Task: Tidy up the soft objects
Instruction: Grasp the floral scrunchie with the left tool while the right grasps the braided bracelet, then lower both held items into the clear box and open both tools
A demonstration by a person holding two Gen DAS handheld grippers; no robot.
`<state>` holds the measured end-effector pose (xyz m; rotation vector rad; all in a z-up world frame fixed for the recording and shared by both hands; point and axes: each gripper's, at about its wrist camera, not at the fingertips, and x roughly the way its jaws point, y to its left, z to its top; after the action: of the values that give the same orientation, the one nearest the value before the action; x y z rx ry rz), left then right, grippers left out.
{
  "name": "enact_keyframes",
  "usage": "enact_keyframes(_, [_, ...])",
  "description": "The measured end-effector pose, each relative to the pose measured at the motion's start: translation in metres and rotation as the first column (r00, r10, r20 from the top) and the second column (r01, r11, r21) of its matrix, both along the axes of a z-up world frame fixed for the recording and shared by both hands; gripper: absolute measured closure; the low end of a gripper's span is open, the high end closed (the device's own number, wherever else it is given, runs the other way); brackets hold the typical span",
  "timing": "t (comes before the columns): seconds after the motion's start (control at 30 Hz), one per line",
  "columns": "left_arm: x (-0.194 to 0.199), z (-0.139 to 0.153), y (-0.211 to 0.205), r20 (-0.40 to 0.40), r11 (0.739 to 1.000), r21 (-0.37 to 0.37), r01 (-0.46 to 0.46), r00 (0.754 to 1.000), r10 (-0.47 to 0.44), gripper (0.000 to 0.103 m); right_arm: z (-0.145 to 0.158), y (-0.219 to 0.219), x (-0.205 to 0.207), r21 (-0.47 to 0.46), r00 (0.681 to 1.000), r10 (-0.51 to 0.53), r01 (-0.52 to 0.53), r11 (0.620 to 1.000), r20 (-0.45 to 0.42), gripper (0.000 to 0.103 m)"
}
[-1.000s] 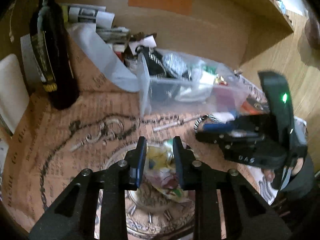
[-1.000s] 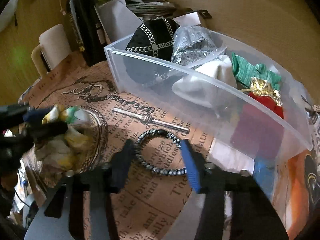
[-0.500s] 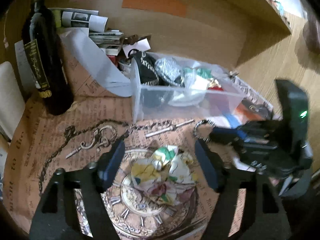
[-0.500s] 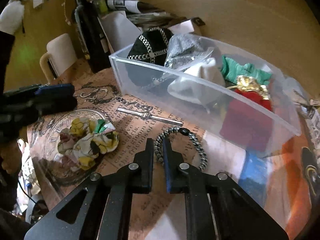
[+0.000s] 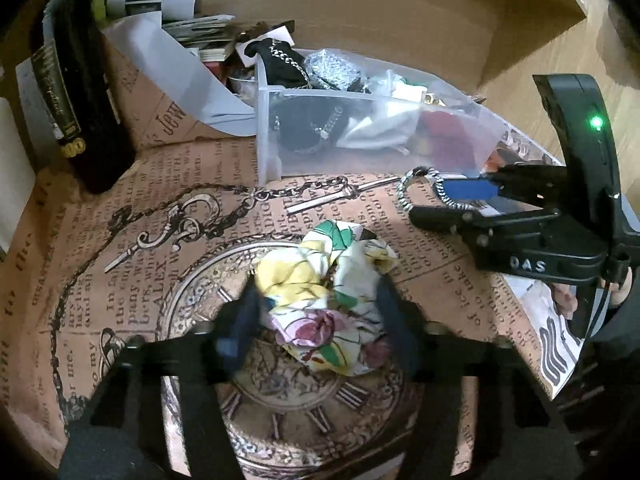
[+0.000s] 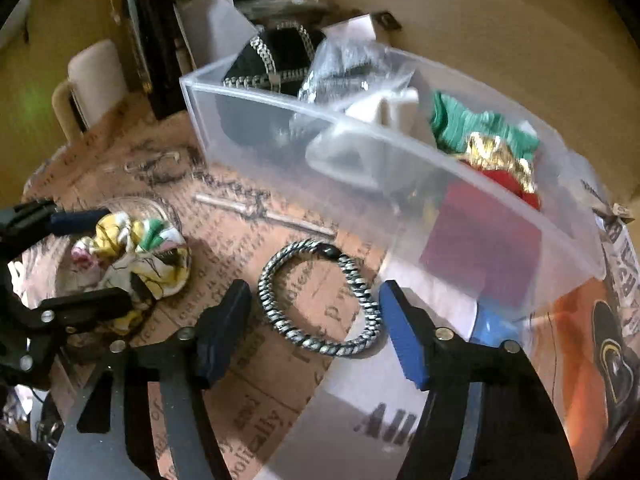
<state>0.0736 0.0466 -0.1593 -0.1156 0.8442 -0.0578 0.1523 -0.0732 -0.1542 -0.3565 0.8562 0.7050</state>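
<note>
A floral fabric scrunchie (image 5: 328,296) lies on the newspaper-print table cover; it also shows in the right wrist view (image 6: 132,256). My left gripper (image 5: 320,316) is open with its fingers on either side of the scrunchie. A braided black-and-white bracelet (image 6: 320,296) lies in front of a clear plastic bin (image 6: 400,184) holding soft items. My right gripper (image 6: 316,328) is open and straddles the bracelet; it shows in the left wrist view (image 5: 444,200) by the bracelet (image 5: 420,192).
A dark wine bottle (image 5: 76,92) stands at the back left. Papers and a white sheet (image 5: 172,64) pile up behind the bin (image 5: 360,128). A wooden shelf wall (image 5: 400,20) runs along the back. A white chair (image 6: 88,80) stands at the left.
My left gripper opened, released the scrunchie, and now closes in around it again. My right gripper was shut half a second ago and has opened wide around the bracelet.
</note>
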Motion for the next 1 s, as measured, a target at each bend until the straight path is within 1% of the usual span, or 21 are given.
enact_keyframes(0.03, [0.001, 0.001, 0.001, -0.003, 1.0, -0.008, 0.003, 1.0, -0.003, 0.067, 0.0, -0.001, -0.001, 0.004, 1.0, -0.003, 0.003, 1.0, 0.0, 0.07])
enact_keyframes(0.07, [0.002, 0.002, 0.001, -0.006, 1.0, -0.015, 0.004, 1.0, -0.004, 0.074, 0.001, -0.003, -0.001, 0.011, 1.0, -0.003, 0.003, 1.0, -0.004, 0.078])
enact_keyframes(0.1, [0.004, 0.003, 0.002, -0.006, 1.0, -0.021, 0.005, 1.0, -0.005, 0.077, 0.001, -0.004, -0.002, 0.021, 1.0, -0.007, 0.007, 1.0, -0.006, 0.087])
enact_keyframes(0.13, [0.005, 0.005, 0.002, -0.005, 1.0, -0.026, 0.006, 1.0, -0.006, 0.078, 0.001, -0.006, -0.003, 0.029, 1.0, -0.01, 0.011, 1.0, -0.008, 0.091])
enact_keyframes(0.2, [0.006, 0.01, 0.002, 0.01, 1.0, -0.023, -0.002, 1.0, 0.002, 0.08, 0.004, -0.01, -0.005, 0.055, 1.0, -0.009, 0.009, 0.998, -0.012, 0.091])
enact_keyframes(0.23, [0.007, 0.014, 0.001, 0.022, 1.0, -0.02, -0.002, 1.0, 0.003, 0.083, 0.005, -0.012, -0.008, 0.063, 1.0, 0.002, -0.001, 0.998, -0.008, 0.091])
enact_keyframes(0.37, [0.009, 0.038, -0.001, 0.084, 1.0, -0.018, -0.003, 0.996, 0.004, 0.084, 0.018, -0.025, -0.016, 0.106, 1.0, 0.007, -0.009, 0.994, 0.023, 0.091])
enact_keyframes(0.6, [0.016, 0.083, -0.007, 0.213, 1.0, 0.012, -0.006, 0.977, 0.003, 0.084, 0.065, -0.038, -0.026, 0.2, 0.988, -0.015, -0.017, 0.98, 0.154, 0.091])
enact_keyframes(0.77, [0.039, 0.11, -0.006, 0.294, 0.999, 0.027, -0.03, 0.956, 0.021, 0.084, 0.092, -0.05, -0.019, 0.258, 0.968, -0.065, 0.001, 0.966, 0.241, 0.091])
enact_keyframes(0.8, [0.045, 0.115, -0.007, 0.306, 0.999, 0.031, -0.034, 0.952, 0.023, 0.084, 0.095, -0.045, -0.014, 0.263, 0.965, -0.075, 0.007, 0.965, 0.25, 0.091])
enact_keyframes(0.9, [0.059, 0.121, -0.007, 0.315, 0.999, 0.035, -0.037, 0.949, 0.024, 0.084, 0.102, -0.044, -0.001, 0.283, 0.958, -0.1, 0.022, 0.959, 0.267, 0.091])
enact_keyframes(1.0, [0.079, 0.121, -0.007, 0.31, 0.999, 0.035, -0.037, 0.95, 0.024, 0.084, 0.103, -0.039, 0.014, 0.283, 0.954, -0.115, 0.034, 0.959, 0.277, 0.091])
